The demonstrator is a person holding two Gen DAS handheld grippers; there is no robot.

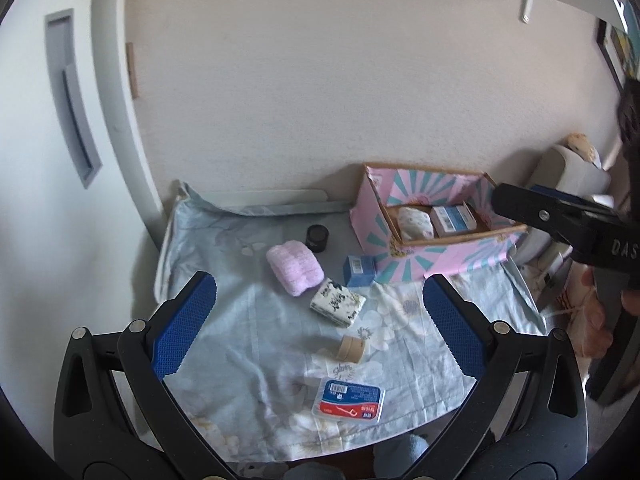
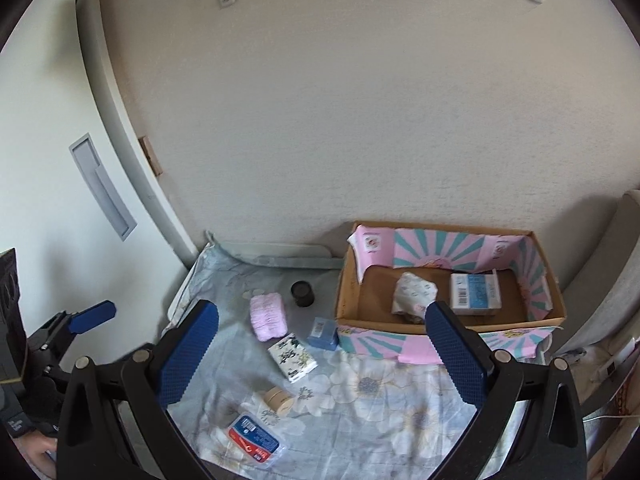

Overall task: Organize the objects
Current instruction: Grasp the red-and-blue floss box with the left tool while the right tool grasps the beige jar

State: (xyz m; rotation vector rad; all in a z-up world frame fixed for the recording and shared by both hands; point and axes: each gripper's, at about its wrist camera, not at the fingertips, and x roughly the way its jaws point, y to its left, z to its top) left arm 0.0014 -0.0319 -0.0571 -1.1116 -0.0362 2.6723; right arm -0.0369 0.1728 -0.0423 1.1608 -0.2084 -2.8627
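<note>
Above floral cloth (image 1: 256,344), L claw (image 1: 320,320) & R claw (image 2: 322,354) both spread apart, holding nothing.

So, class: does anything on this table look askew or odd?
The small tan jar lies tipped on its side on the cloth, while the black jar stands upright. The box has a torn front flap.

Pink box (image 2: 448,344) holds 2 items; 6 lie outside.

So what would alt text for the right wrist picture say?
Two open blue-padded fingers frame a floral cloth scattered with small toiletries, beside a pink-and-teal cardboard box already holding a white packet and a blue-and-white carton.
</note>
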